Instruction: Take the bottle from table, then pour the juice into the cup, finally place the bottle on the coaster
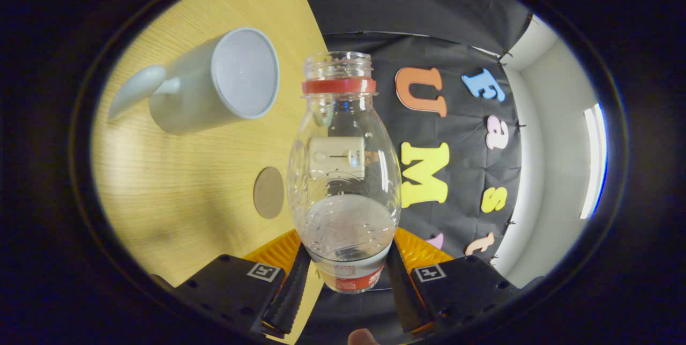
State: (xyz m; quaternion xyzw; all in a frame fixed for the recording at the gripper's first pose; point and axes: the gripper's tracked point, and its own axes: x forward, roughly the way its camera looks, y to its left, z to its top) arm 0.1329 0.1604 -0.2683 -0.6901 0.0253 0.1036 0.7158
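- One clear plastic bottle [344, 173], uncapped, with a red neck ring, sits between the two black fingers [292, 294] of the gripper [347, 286]; both pads press its labelled lower end, so the jaws are clamped on it
- One pale grey cup [214, 83] with a handle stands on the wooden table [161, 195], beyond the fingers and beside the bottle's neck
- One round brown coaster [268, 193] lies on the table just beside the bottle's body
- One fingertip [363, 337] shows behind the jaws
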